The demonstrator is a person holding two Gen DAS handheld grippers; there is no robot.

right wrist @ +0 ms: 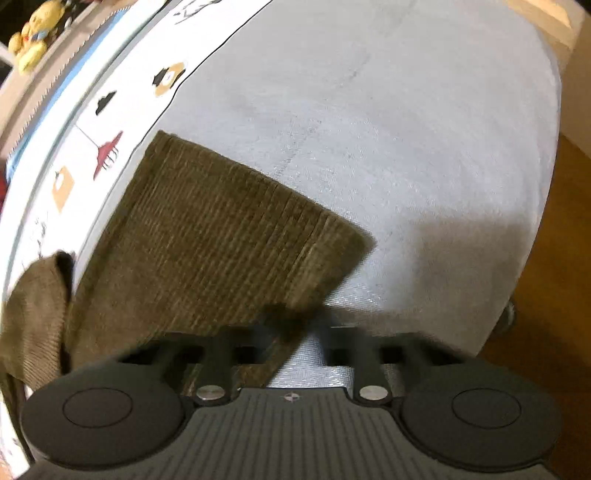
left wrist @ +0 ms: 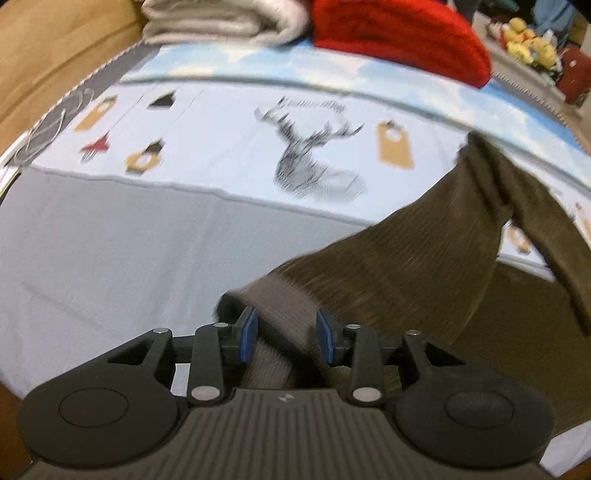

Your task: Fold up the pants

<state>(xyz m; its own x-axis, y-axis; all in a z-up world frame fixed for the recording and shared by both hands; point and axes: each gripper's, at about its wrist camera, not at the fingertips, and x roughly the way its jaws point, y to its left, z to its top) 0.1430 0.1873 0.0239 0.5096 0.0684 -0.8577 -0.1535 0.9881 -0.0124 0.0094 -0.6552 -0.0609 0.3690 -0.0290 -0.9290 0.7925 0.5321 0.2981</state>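
Brown corduroy pants [left wrist: 406, 258] lie across a bed sheet [left wrist: 110, 240]. In the left wrist view my left gripper [left wrist: 287, 332] has its blue pads [left wrist: 248, 332] set apart around the bunched grey-brown waistband, which fills the gap between them. A pant leg trails off to the far right. In the right wrist view the pants [right wrist: 207, 243] lie flat with a straight hem edge. My right gripper [right wrist: 295, 328] is at the near corner of that edge; its fingers are blurred by motion and dark cloth sits between them.
A sheet with a deer print [left wrist: 310, 155] and small tag pictures covers the far side. Folded grey towels [left wrist: 221, 18] and a red blanket [left wrist: 399, 33] lie at the back. Yellow plush toys [left wrist: 524, 40] sit at the far right. The wooden floor [right wrist: 554, 295] lies beyond the bed's right edge.
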